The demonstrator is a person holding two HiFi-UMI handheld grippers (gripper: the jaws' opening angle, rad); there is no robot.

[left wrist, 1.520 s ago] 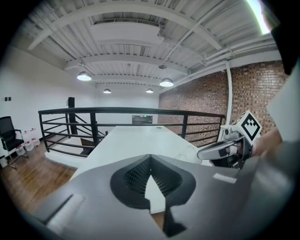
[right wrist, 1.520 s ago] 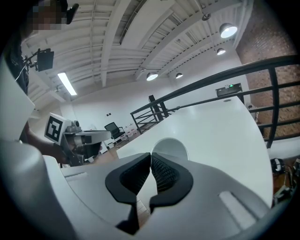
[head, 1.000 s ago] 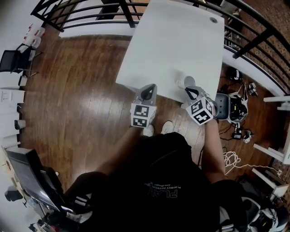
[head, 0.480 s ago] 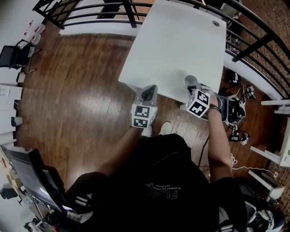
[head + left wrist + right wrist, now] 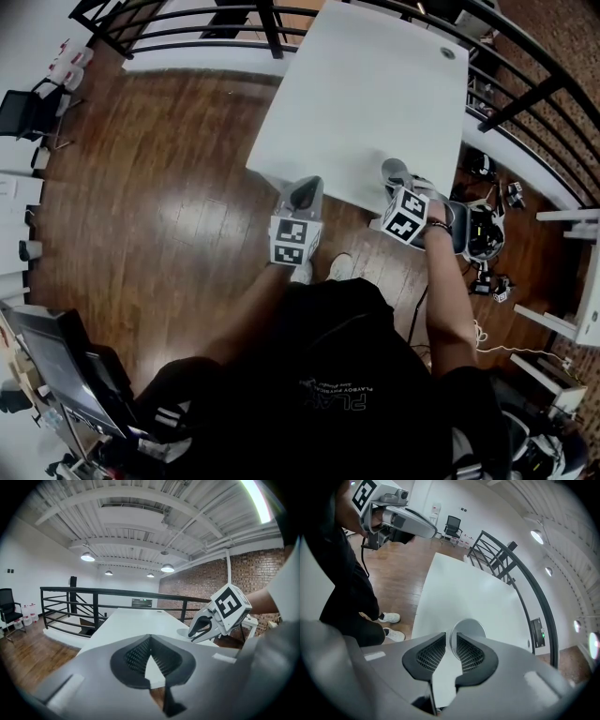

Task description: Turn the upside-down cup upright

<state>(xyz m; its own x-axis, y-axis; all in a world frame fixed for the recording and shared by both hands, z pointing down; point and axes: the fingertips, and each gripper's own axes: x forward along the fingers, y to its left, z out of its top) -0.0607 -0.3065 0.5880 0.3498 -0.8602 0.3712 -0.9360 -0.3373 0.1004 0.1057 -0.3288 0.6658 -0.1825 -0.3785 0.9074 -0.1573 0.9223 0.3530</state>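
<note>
The table [image 5: 375,94] stood before the person, with a railing [image 5: 272,33] behind it and along its right side. The cup [image 5: 468,627] sat on the table by the near edge, toward the right corner. The right gripper [image 5: 451,641] hung over it, jaws just opened, the cup's wall between them. The left gripper [image 5: 304,187] was well to the left, at the near edge. A chair [image 5: 21,112] stood far left on the floor.

My head camera looks steeply down on the table [image 5: 356,103] from above. The left gripper [image 5: 150,637] camera, close behind its fingers [image 5: 133,656], faces level across that table. The right gripper [image 5: 451,640] camera tilts down past its fingers [image 5: 431,654] onto it.
</note>
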